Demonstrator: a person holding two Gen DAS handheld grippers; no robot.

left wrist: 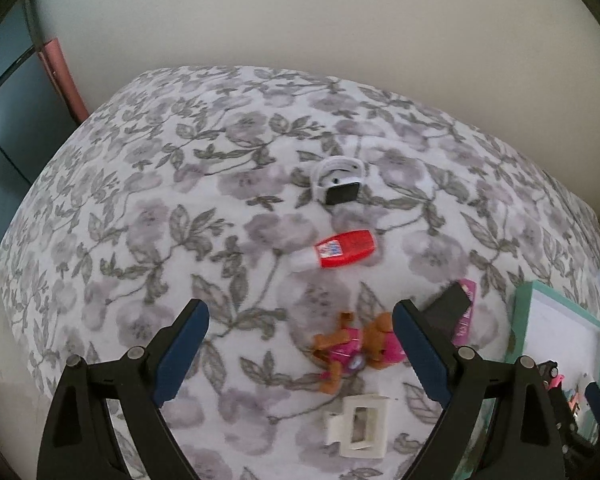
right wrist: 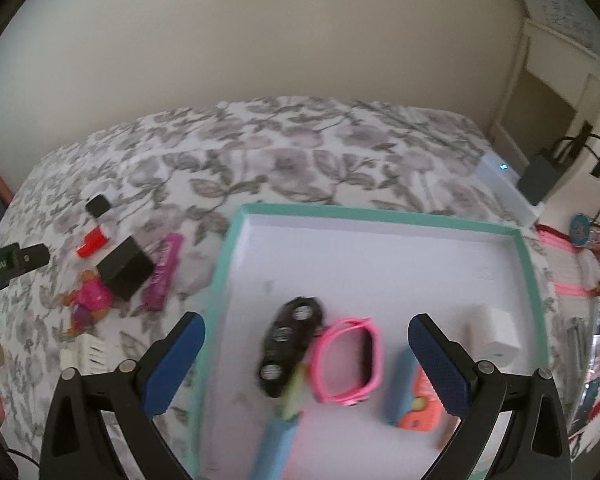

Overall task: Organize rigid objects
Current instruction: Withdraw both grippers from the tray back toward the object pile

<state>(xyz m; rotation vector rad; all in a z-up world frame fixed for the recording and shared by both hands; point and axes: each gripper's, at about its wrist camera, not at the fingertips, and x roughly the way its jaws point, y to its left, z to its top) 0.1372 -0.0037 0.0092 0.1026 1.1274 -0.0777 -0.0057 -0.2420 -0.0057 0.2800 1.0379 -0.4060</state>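
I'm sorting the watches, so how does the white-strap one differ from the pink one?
The white-strap watch lies on the floral bedspread; the pink watch already lies inside the teal-rimmed tray. The white-strap watch shows a dark square face, while on the pink watch only a dark patch inside the loop shows. Both have their straps curled into a closed loop and lie untouched.
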